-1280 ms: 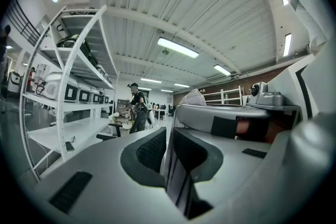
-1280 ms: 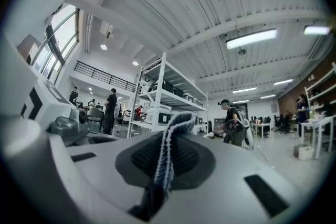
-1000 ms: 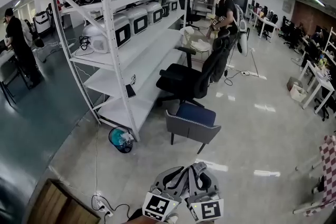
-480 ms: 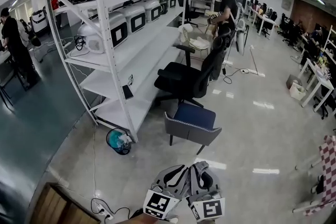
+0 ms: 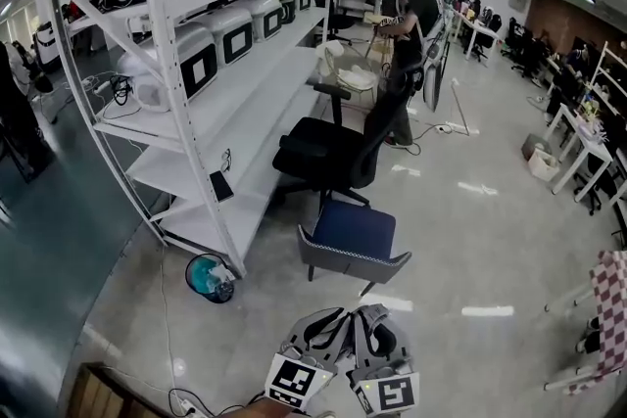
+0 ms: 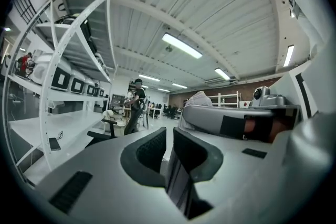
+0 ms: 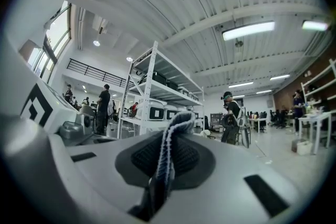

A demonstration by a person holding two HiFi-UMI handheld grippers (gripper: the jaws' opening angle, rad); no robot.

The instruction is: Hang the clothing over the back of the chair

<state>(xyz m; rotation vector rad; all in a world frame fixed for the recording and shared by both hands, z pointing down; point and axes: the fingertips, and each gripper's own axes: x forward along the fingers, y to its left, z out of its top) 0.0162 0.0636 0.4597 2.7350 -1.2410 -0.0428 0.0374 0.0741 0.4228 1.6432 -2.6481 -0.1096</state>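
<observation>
Clothing pinched in R gripper

Clothing: dark blue, pale ribbed stripes along its edge
Near chair: blue seat, grey shell (pale piping on the rim)
Office chair: black
Shelving: white
Bin: teal
Left gripper, right gripper: pale grey, black pads, black-and-white square markers
Hanging cloth: red-and-white check

Low chair sitting at centre, office chair standing behind it at 12 o'clock, rack running along 10 o'clock, bin lying at 8 o'clock by rack's foot, person standing at 1 o'clock
</observation>
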